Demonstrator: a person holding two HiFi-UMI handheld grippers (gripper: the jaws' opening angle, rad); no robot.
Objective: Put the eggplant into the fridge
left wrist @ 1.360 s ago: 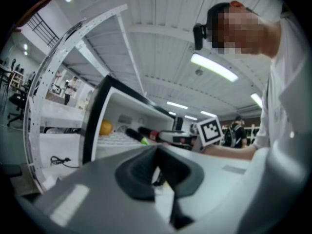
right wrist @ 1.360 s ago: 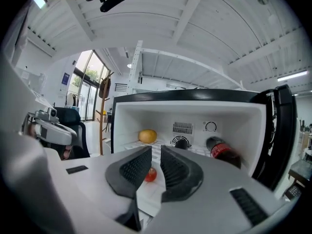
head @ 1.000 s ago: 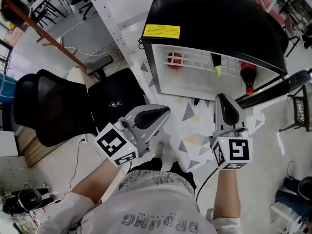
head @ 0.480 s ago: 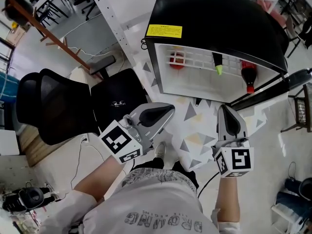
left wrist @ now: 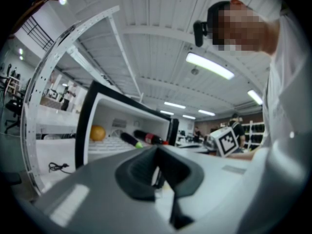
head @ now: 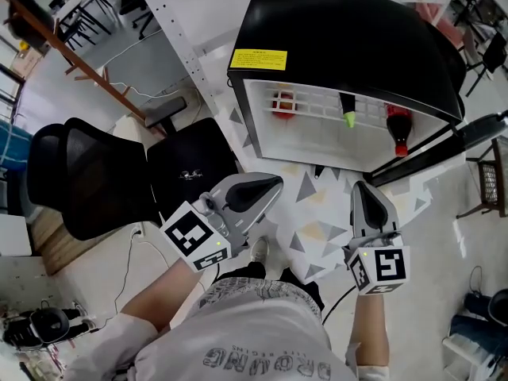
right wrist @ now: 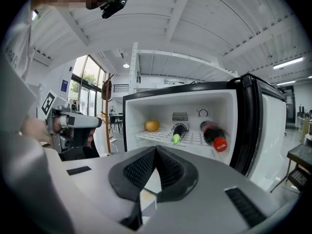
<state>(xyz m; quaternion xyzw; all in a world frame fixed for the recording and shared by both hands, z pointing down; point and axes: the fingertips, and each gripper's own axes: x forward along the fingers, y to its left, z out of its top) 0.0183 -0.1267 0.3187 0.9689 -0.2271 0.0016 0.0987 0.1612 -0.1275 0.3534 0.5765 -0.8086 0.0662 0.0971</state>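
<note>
The black fridge stands open in front of me. The eggplant, dark with a green tip, lies on its white wire shelf between an orange fruit and a red-capped bottle. The right gripper view shows the eggplant lying with its tip pointing outward. My right gripper is shut and empty, a short way in front of the fridge opening. My left gripper is also shut and empty, lower left of the opening. In the left gripper view the eggplant lies beyond the closed jaws.
The fridge door hangs open to the right. A black office chair stands at the left, beside a white perforated post. The floor has a grey triangle pattern. Tables and chairs stand in the far corners.
My right gripper has drawn back a little from the fridge, lower in the head view. The left gripper has stayed in place.
</note>
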